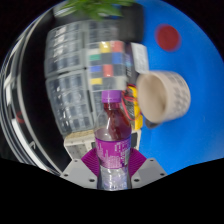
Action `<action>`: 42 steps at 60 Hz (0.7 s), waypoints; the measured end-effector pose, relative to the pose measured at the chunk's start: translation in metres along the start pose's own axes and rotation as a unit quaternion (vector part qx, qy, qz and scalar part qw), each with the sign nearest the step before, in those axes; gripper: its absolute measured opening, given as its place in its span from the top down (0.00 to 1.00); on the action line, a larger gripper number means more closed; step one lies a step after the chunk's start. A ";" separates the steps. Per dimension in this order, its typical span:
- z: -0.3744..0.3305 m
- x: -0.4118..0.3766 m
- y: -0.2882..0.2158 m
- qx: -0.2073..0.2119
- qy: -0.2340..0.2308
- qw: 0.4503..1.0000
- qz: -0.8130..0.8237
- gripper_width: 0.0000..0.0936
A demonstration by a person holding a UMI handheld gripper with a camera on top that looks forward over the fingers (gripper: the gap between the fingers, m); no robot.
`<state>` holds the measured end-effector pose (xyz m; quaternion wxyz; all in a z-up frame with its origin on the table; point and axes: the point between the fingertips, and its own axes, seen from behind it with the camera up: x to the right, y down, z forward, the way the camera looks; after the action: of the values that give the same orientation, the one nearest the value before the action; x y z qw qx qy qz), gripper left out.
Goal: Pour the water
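A clear plastic bottle (112, 135) with a purple label and purple cap stands upright between my fingers, held in my gripper (112, 160). Both magenta pads (88, 157) press against its sides, so the gripper is shut on it. Just beyond the bottle and to its right, a beige paper cup (163, 96) lies tilted with its open mouth facing the bottle's top. No water is visibly flowing.
A blue surface (185, 55) with a red round spot (168, 38) lies beyond the cup. A colour checker card (108, 62) and a grey gridded board (75, 70) stand behind the bottle. Green leaves (95, 8) show farther back.
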<state>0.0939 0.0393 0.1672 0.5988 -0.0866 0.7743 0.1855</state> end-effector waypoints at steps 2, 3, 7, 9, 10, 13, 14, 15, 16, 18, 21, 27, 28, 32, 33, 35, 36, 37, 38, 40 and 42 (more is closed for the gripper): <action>-0.004 -0.008 -0.007 0.004 -0.004 0.999 -0.053 0.64; -0.006 -0.013 -0.009 0.005 -0.004 0.997 -0.080 0.64; -0.016 -0.036 -0.029 0.025 0.004 0.980 -0.196 0.64; -0.022 -0.045 -0.040 0.032 0.006 0.966 -0.257 0.64; -0.025 -0.050 -0.046 0.038 0.010 0.957 -0.288 0.64; -0.035 -0.063 -0.068 0.062 0.023 0.923 -0.379 0.64; -0.038 -0.067 -0.075 0.069 0.028 0.910 -0.408 0.64; -0.041 -0.070 -0.082 0.077 0.034 0.896 -0.437 0.64; -0.044 -0.074 -0.090 0.083 0.039 0.880 -0.465 0.64; -0.051 -0.079 -0.105 0.098 0.051 0.849 -0.517 0.63; -0.058 -0.085 -0.132 0.124 0.070 0.801 -0.581 0.63; -0.071 -0.083 -0.184 0.167 0.110 0.730 -0.653 0.63; -0.071 -0.080 -0.191 0.170 0.116 0.724 -0.658 0.63; -0.070 -0.066 -0.217 0.166 0.138 0.709 -0.671 0.63; -0.070 -0.062 -0.222 0.165 0.140 0.706 -0.674 0.63; -0.068 -0.049 -0.233 0.166 0.146 0.704 -0.675 0.63; -0.067 -0.045 -0.237 0.165 0.148 0.704 -0.675 0.63; -0.065 -0.040 -0.241 0.163 0.150 0.703 -0.676 0.63; -0.064 -0.035 -0.245 0.159 0.152 0.703 -0.676 0.63; -0.061 -0.025 -0.253 0.154 0.158 0.702 -0.677 0.63; -0.059 -0.015 -0.258 0.153 0.163 0.697 -0.682 0.63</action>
<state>0.1368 -0.2218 0.1472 0.4305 -0.5269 0.6066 -0.4112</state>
